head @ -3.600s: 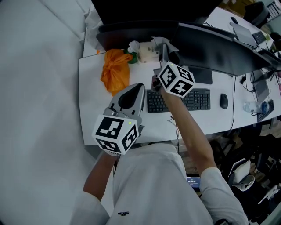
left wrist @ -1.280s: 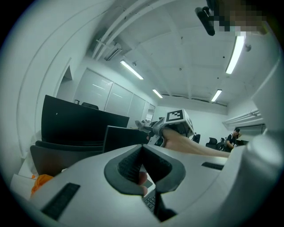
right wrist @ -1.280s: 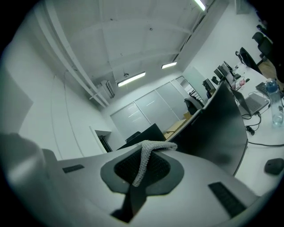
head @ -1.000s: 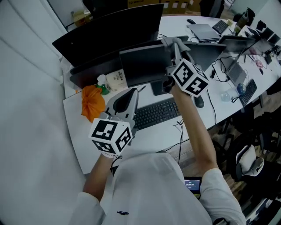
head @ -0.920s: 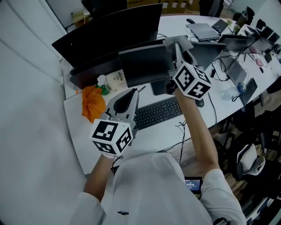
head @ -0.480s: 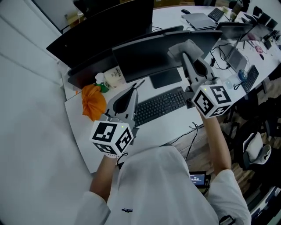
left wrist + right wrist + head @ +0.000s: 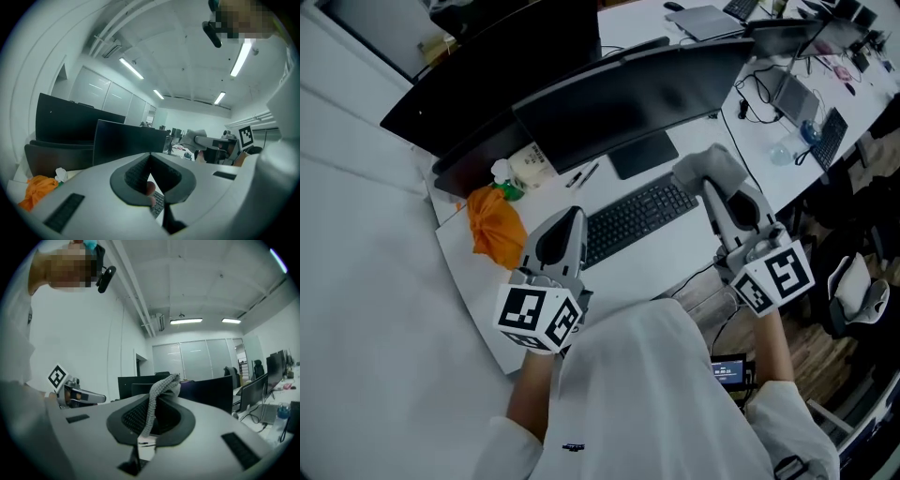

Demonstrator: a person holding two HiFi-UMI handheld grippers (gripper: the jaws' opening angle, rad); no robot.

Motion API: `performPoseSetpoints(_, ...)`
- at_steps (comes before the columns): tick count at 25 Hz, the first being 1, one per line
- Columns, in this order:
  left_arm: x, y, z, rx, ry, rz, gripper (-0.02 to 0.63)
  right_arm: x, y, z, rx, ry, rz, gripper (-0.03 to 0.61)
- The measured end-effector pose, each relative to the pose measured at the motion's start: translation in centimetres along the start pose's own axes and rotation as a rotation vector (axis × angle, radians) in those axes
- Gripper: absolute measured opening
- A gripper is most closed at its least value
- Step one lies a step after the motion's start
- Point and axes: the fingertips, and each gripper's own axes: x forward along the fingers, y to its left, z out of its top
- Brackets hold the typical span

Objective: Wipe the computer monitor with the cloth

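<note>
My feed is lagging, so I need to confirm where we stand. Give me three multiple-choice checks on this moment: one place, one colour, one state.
1. Where is the cloth? A on the keyboard; B in the right gripper; C draped over the monitor.
2. What colour is the crumpled bundle at the desk's left end? A blue; B black; C orange.
3. How do the left gripper's jaws stand? A together, nothing held; B wide apart; C clamped on a pen.

Answers: B, the right gripper view shows it pinched between the jaws. C, plain in the head view. A, the left gripper view shows them meeting.
</note>
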Motion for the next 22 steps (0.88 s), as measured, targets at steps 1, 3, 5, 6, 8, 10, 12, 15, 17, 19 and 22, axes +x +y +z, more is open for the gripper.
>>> performPoseSetpoints(1, -0.2, -0.2, -0.5, -0.001, 0.011, 0.0, 0.014, -0.6, 0.5, -0.2, 0.023, 0.0, 0.019, 0.011)
performPoseSetpoints(3, -0.6, -0.4, -1.6, -0.009, 0.036, -0.003, 0.014, -1.7, 1.1, -0.4, 0.045, -0.003, 0.023, 0.011)
performPoseSetpoints(5, -1.2, -0.5, -2.4, -0.021, 0.05, -0.006, 0.014, -2.6, 1.3, -0.9, 0.045, -0.003, -0.003, 0.011)
performPoseSetpoints(6, -1.5, -0.7, -2.6, -0.028, 0.051, -0.006, 0.014, -3.0, 1.4, -1.1, 0.048, -0.005, -0.014, 0.012)
performPoseSetpoints(8, -2.0, -0.9, -3.0, -0.041, 0.05, -0.004, 0.014, -3.8, 1.5, -1.5, 0.052, -0.012, -0.03, 0.012)
performPoseSetpoints(10, -2.2, -0.9, -3.6, -0.05, 0.057, -0.003, 0.014, -4.0, 1.8, -2.3, 0.051, -0.01, -0.05, 0.011)
performPoseSetpoints(12, -2.4, -0.7, -4.1, -0.067, 0.063, 0.001, 0.014, -4.1, 2.8, -3.4, 0.051, 0.008, -0.051, 0.012)
performPoseSetpoints(15, -3.0, -1.1, -4.2, -0.09, 0.045, 0.01, 0.014, -4.3, 4.1, -4.9, 0.027, 0.059, -0.038, 0.012)
performPoseSetpoints(17, -3.3, -1.5, -4.0, -0.077, 0.042, 0.013, 0.014, -4.7, 4.6, -5.3, 0.035, 0.069, -0.03, 0.012)
performPoseSetpoints(19, -3.3, -1.9, -4.0, -0.064, 0.047, 0.007, 0.014, -5.1, 4.8, -5.6, 0.043, 0.068, -0.034, 0.012)
performPoseSetpoints(22, -3.1, -2.7, -4.3, -0.053, 0.048, -0.01, 0.014, -5.3, 4.9, -5.5, 0.034, 0.055, -0.043, 0.012)
